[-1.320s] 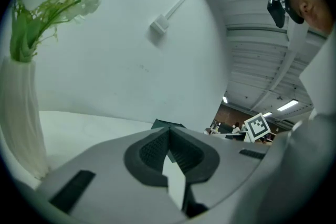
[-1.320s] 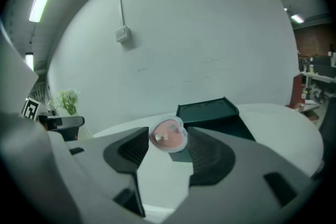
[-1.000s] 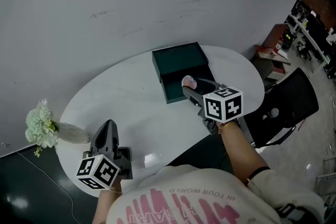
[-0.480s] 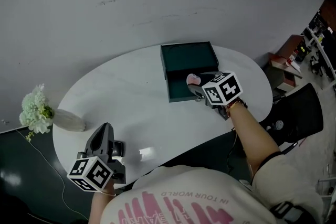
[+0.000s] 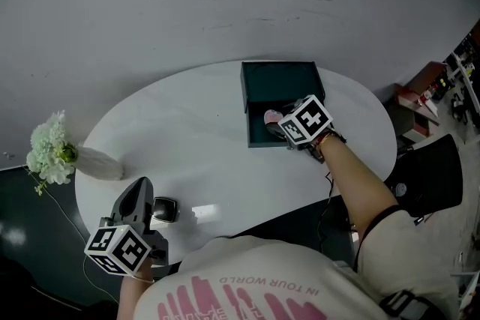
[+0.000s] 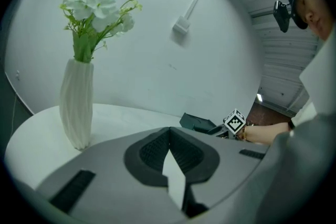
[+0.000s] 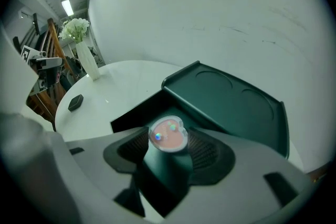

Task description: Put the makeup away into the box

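While between right fingers (image 7: 210, 152), compact (image 7: 168, 134) over box (image 7: 236, 107)

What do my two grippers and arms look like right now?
Left gripper and right gripper: grey plastic claws with dark ribbed pads, each bearing a white cube with black square markers. Bare forearms; pale short-sleeved shirt with pink print.

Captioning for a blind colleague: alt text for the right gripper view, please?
The right gripper pinches a pink heart-shaped compact between its fingers over the open dark green box on a white table. A vase of white flowers stands farther back.
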Demonstrator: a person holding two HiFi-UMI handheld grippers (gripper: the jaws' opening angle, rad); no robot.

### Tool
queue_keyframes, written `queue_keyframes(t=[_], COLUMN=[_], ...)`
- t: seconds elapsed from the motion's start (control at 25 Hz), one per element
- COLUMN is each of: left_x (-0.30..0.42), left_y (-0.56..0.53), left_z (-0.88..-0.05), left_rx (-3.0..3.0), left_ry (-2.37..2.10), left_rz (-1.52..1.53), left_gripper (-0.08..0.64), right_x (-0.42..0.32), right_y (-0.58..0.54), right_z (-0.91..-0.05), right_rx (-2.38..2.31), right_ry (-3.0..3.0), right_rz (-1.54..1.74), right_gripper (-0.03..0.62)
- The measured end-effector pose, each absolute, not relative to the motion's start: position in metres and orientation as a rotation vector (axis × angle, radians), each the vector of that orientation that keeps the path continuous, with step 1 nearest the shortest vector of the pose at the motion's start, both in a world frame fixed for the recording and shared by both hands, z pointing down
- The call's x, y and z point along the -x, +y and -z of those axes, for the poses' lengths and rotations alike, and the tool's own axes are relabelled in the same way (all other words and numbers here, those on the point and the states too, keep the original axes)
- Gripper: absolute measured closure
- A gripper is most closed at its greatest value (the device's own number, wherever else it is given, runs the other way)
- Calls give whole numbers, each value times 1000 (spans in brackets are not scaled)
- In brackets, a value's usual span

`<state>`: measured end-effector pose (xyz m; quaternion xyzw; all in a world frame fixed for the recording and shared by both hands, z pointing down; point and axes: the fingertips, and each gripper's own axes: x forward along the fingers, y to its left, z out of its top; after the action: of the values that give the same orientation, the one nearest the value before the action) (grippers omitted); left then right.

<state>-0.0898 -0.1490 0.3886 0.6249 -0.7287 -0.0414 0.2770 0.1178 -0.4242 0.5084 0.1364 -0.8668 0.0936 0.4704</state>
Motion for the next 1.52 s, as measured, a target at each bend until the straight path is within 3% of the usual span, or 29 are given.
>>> queue_keyframes(t=[1.52], left_x=[114], left_y=[-146], left_z=[-395], left_rx=[-1602], left_ry=[-2007], left_rz=[152], left_gripper=[558], right_x=[-100], right_y=[-420], right_z=[-552], right_rx=[-228], right_ry=[-1970], right_rz=[-176], right_gripper=[350])
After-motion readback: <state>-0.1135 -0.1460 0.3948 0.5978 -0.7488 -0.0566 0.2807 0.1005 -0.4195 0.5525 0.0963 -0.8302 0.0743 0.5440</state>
